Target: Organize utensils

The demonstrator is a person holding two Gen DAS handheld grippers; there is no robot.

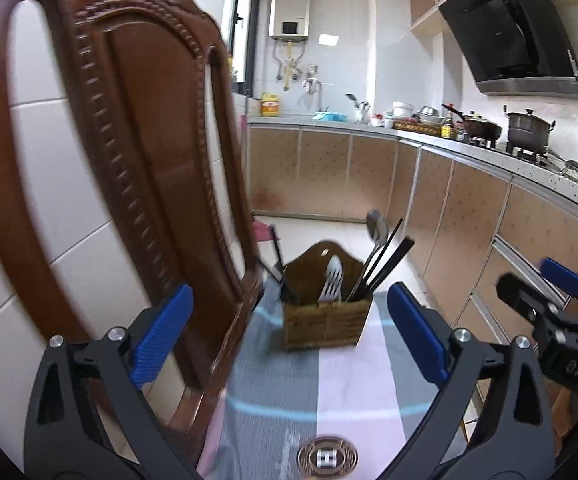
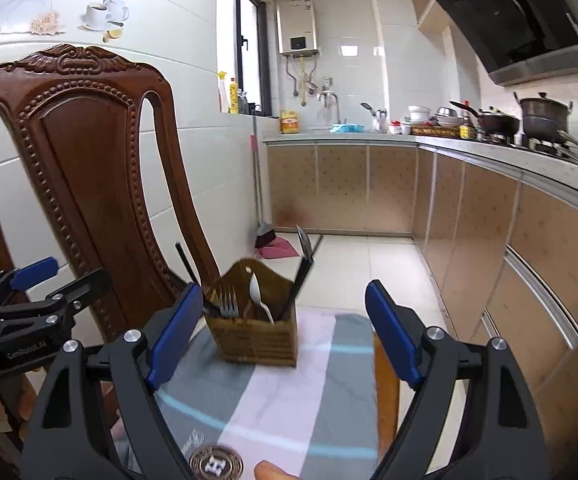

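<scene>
A woven utensil holder stands on a striped cloth at the table's far end. It holds a fork, a spoon, a large spoon and black chopsticks. My left gripper is open with nothing between its blue pads, short of the holder. My right gripper is open and empty too, with the holder ahead between its fingers. Each gripper shows at the edge of the other's view.
A carved wooden chair back rises close on the left of the table. Kitchen cabinets and a counter with pots run along the right. A broom leans by the far wall. A fingertip shows at the bottom edge.
</scene>
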